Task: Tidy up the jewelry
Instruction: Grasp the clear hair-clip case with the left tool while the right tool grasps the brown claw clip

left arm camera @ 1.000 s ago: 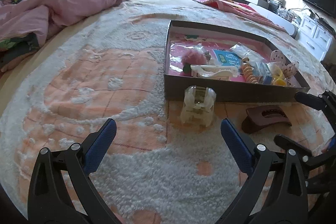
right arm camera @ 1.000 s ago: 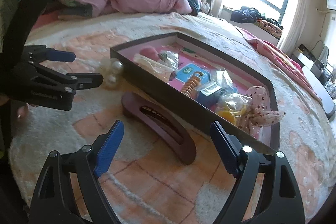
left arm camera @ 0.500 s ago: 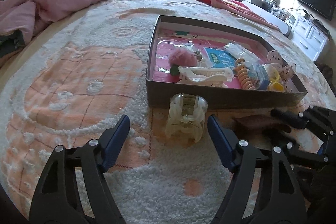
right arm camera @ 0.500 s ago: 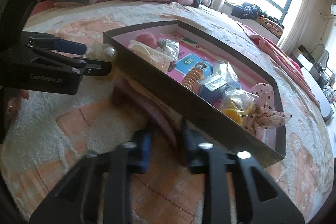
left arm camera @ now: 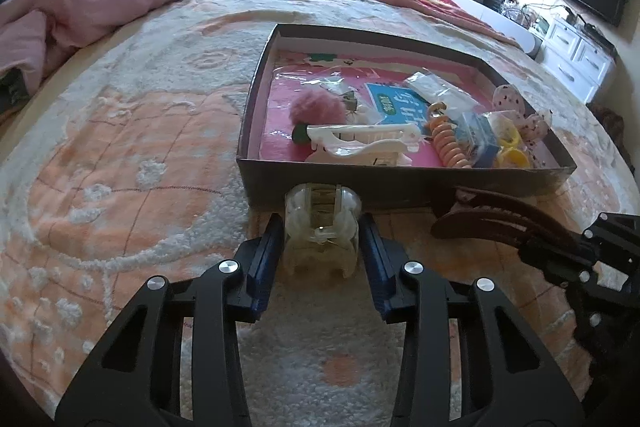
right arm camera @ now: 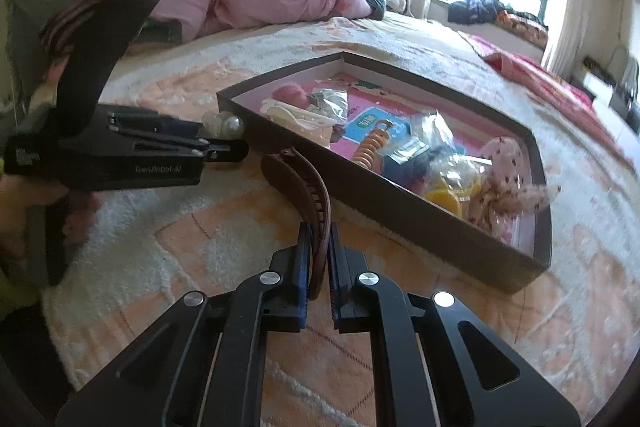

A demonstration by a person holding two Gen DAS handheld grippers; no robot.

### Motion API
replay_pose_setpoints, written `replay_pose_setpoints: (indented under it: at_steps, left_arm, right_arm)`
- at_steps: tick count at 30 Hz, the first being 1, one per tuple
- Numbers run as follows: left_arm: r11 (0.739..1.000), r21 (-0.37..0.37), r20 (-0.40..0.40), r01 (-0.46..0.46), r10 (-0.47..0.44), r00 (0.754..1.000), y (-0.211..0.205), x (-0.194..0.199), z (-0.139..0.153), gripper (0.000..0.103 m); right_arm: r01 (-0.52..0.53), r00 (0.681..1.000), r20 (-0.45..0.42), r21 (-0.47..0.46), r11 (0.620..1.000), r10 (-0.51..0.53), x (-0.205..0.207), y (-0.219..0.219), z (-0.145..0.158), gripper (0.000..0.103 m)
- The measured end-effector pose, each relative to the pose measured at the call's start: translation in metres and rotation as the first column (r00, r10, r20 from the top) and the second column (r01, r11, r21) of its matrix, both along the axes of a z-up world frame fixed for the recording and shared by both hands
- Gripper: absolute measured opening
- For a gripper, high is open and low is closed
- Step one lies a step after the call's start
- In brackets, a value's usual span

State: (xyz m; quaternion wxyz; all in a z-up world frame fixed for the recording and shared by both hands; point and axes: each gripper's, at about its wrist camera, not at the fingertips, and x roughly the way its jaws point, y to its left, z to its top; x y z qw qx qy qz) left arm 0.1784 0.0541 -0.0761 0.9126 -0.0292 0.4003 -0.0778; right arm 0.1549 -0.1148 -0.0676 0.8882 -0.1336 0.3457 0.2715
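The left gripper (left arm camera: 322,241) has just been closing its jaws and now presses both blue pads against the clear hair claw (left arm camera: 321,227), which sits on the peach-and-white blanket (left arm camera: 120,163) touching the dark box (left arm camera: 400,187). The right gripper (right arm camera: 318,261), jaws squeezed together, pinches one end of the brown hair claw (right arm camera: 304,187) just beside the box's near wall, where other hair accessories lie inside.

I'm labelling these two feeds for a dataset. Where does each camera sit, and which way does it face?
Left wrist: on the left gripper, looking down at the clear hair clip between its fingers; no body visible.
Right wrist: on the right gripper, clamping the brown hair clip; a hand shows far left.
Shared: both clips, both grippers, the box.
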Motion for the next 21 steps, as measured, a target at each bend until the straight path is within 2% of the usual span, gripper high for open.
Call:
replay_pose_setpoints:
  at_steps: [10,21]
  left_arm:
    - [0.999,-0.026,0.043,0.036,-0.035,0.998,-0.012,-0.02,0.017,0.031]
    - [0.998,-0.037,0.094,0.058,-0.054,0.994,-0.033,-0.029,0.041,0.031]
  right_arm:
    - [0.025,0.999,-0.045,0.118,0.993,-0.02,-0.013,-0.028,0.014,0.008]
    - [0.098,0.995,0.018,0.163,0.982,-0.103,-0.018,-0.067,0.04,0.008]
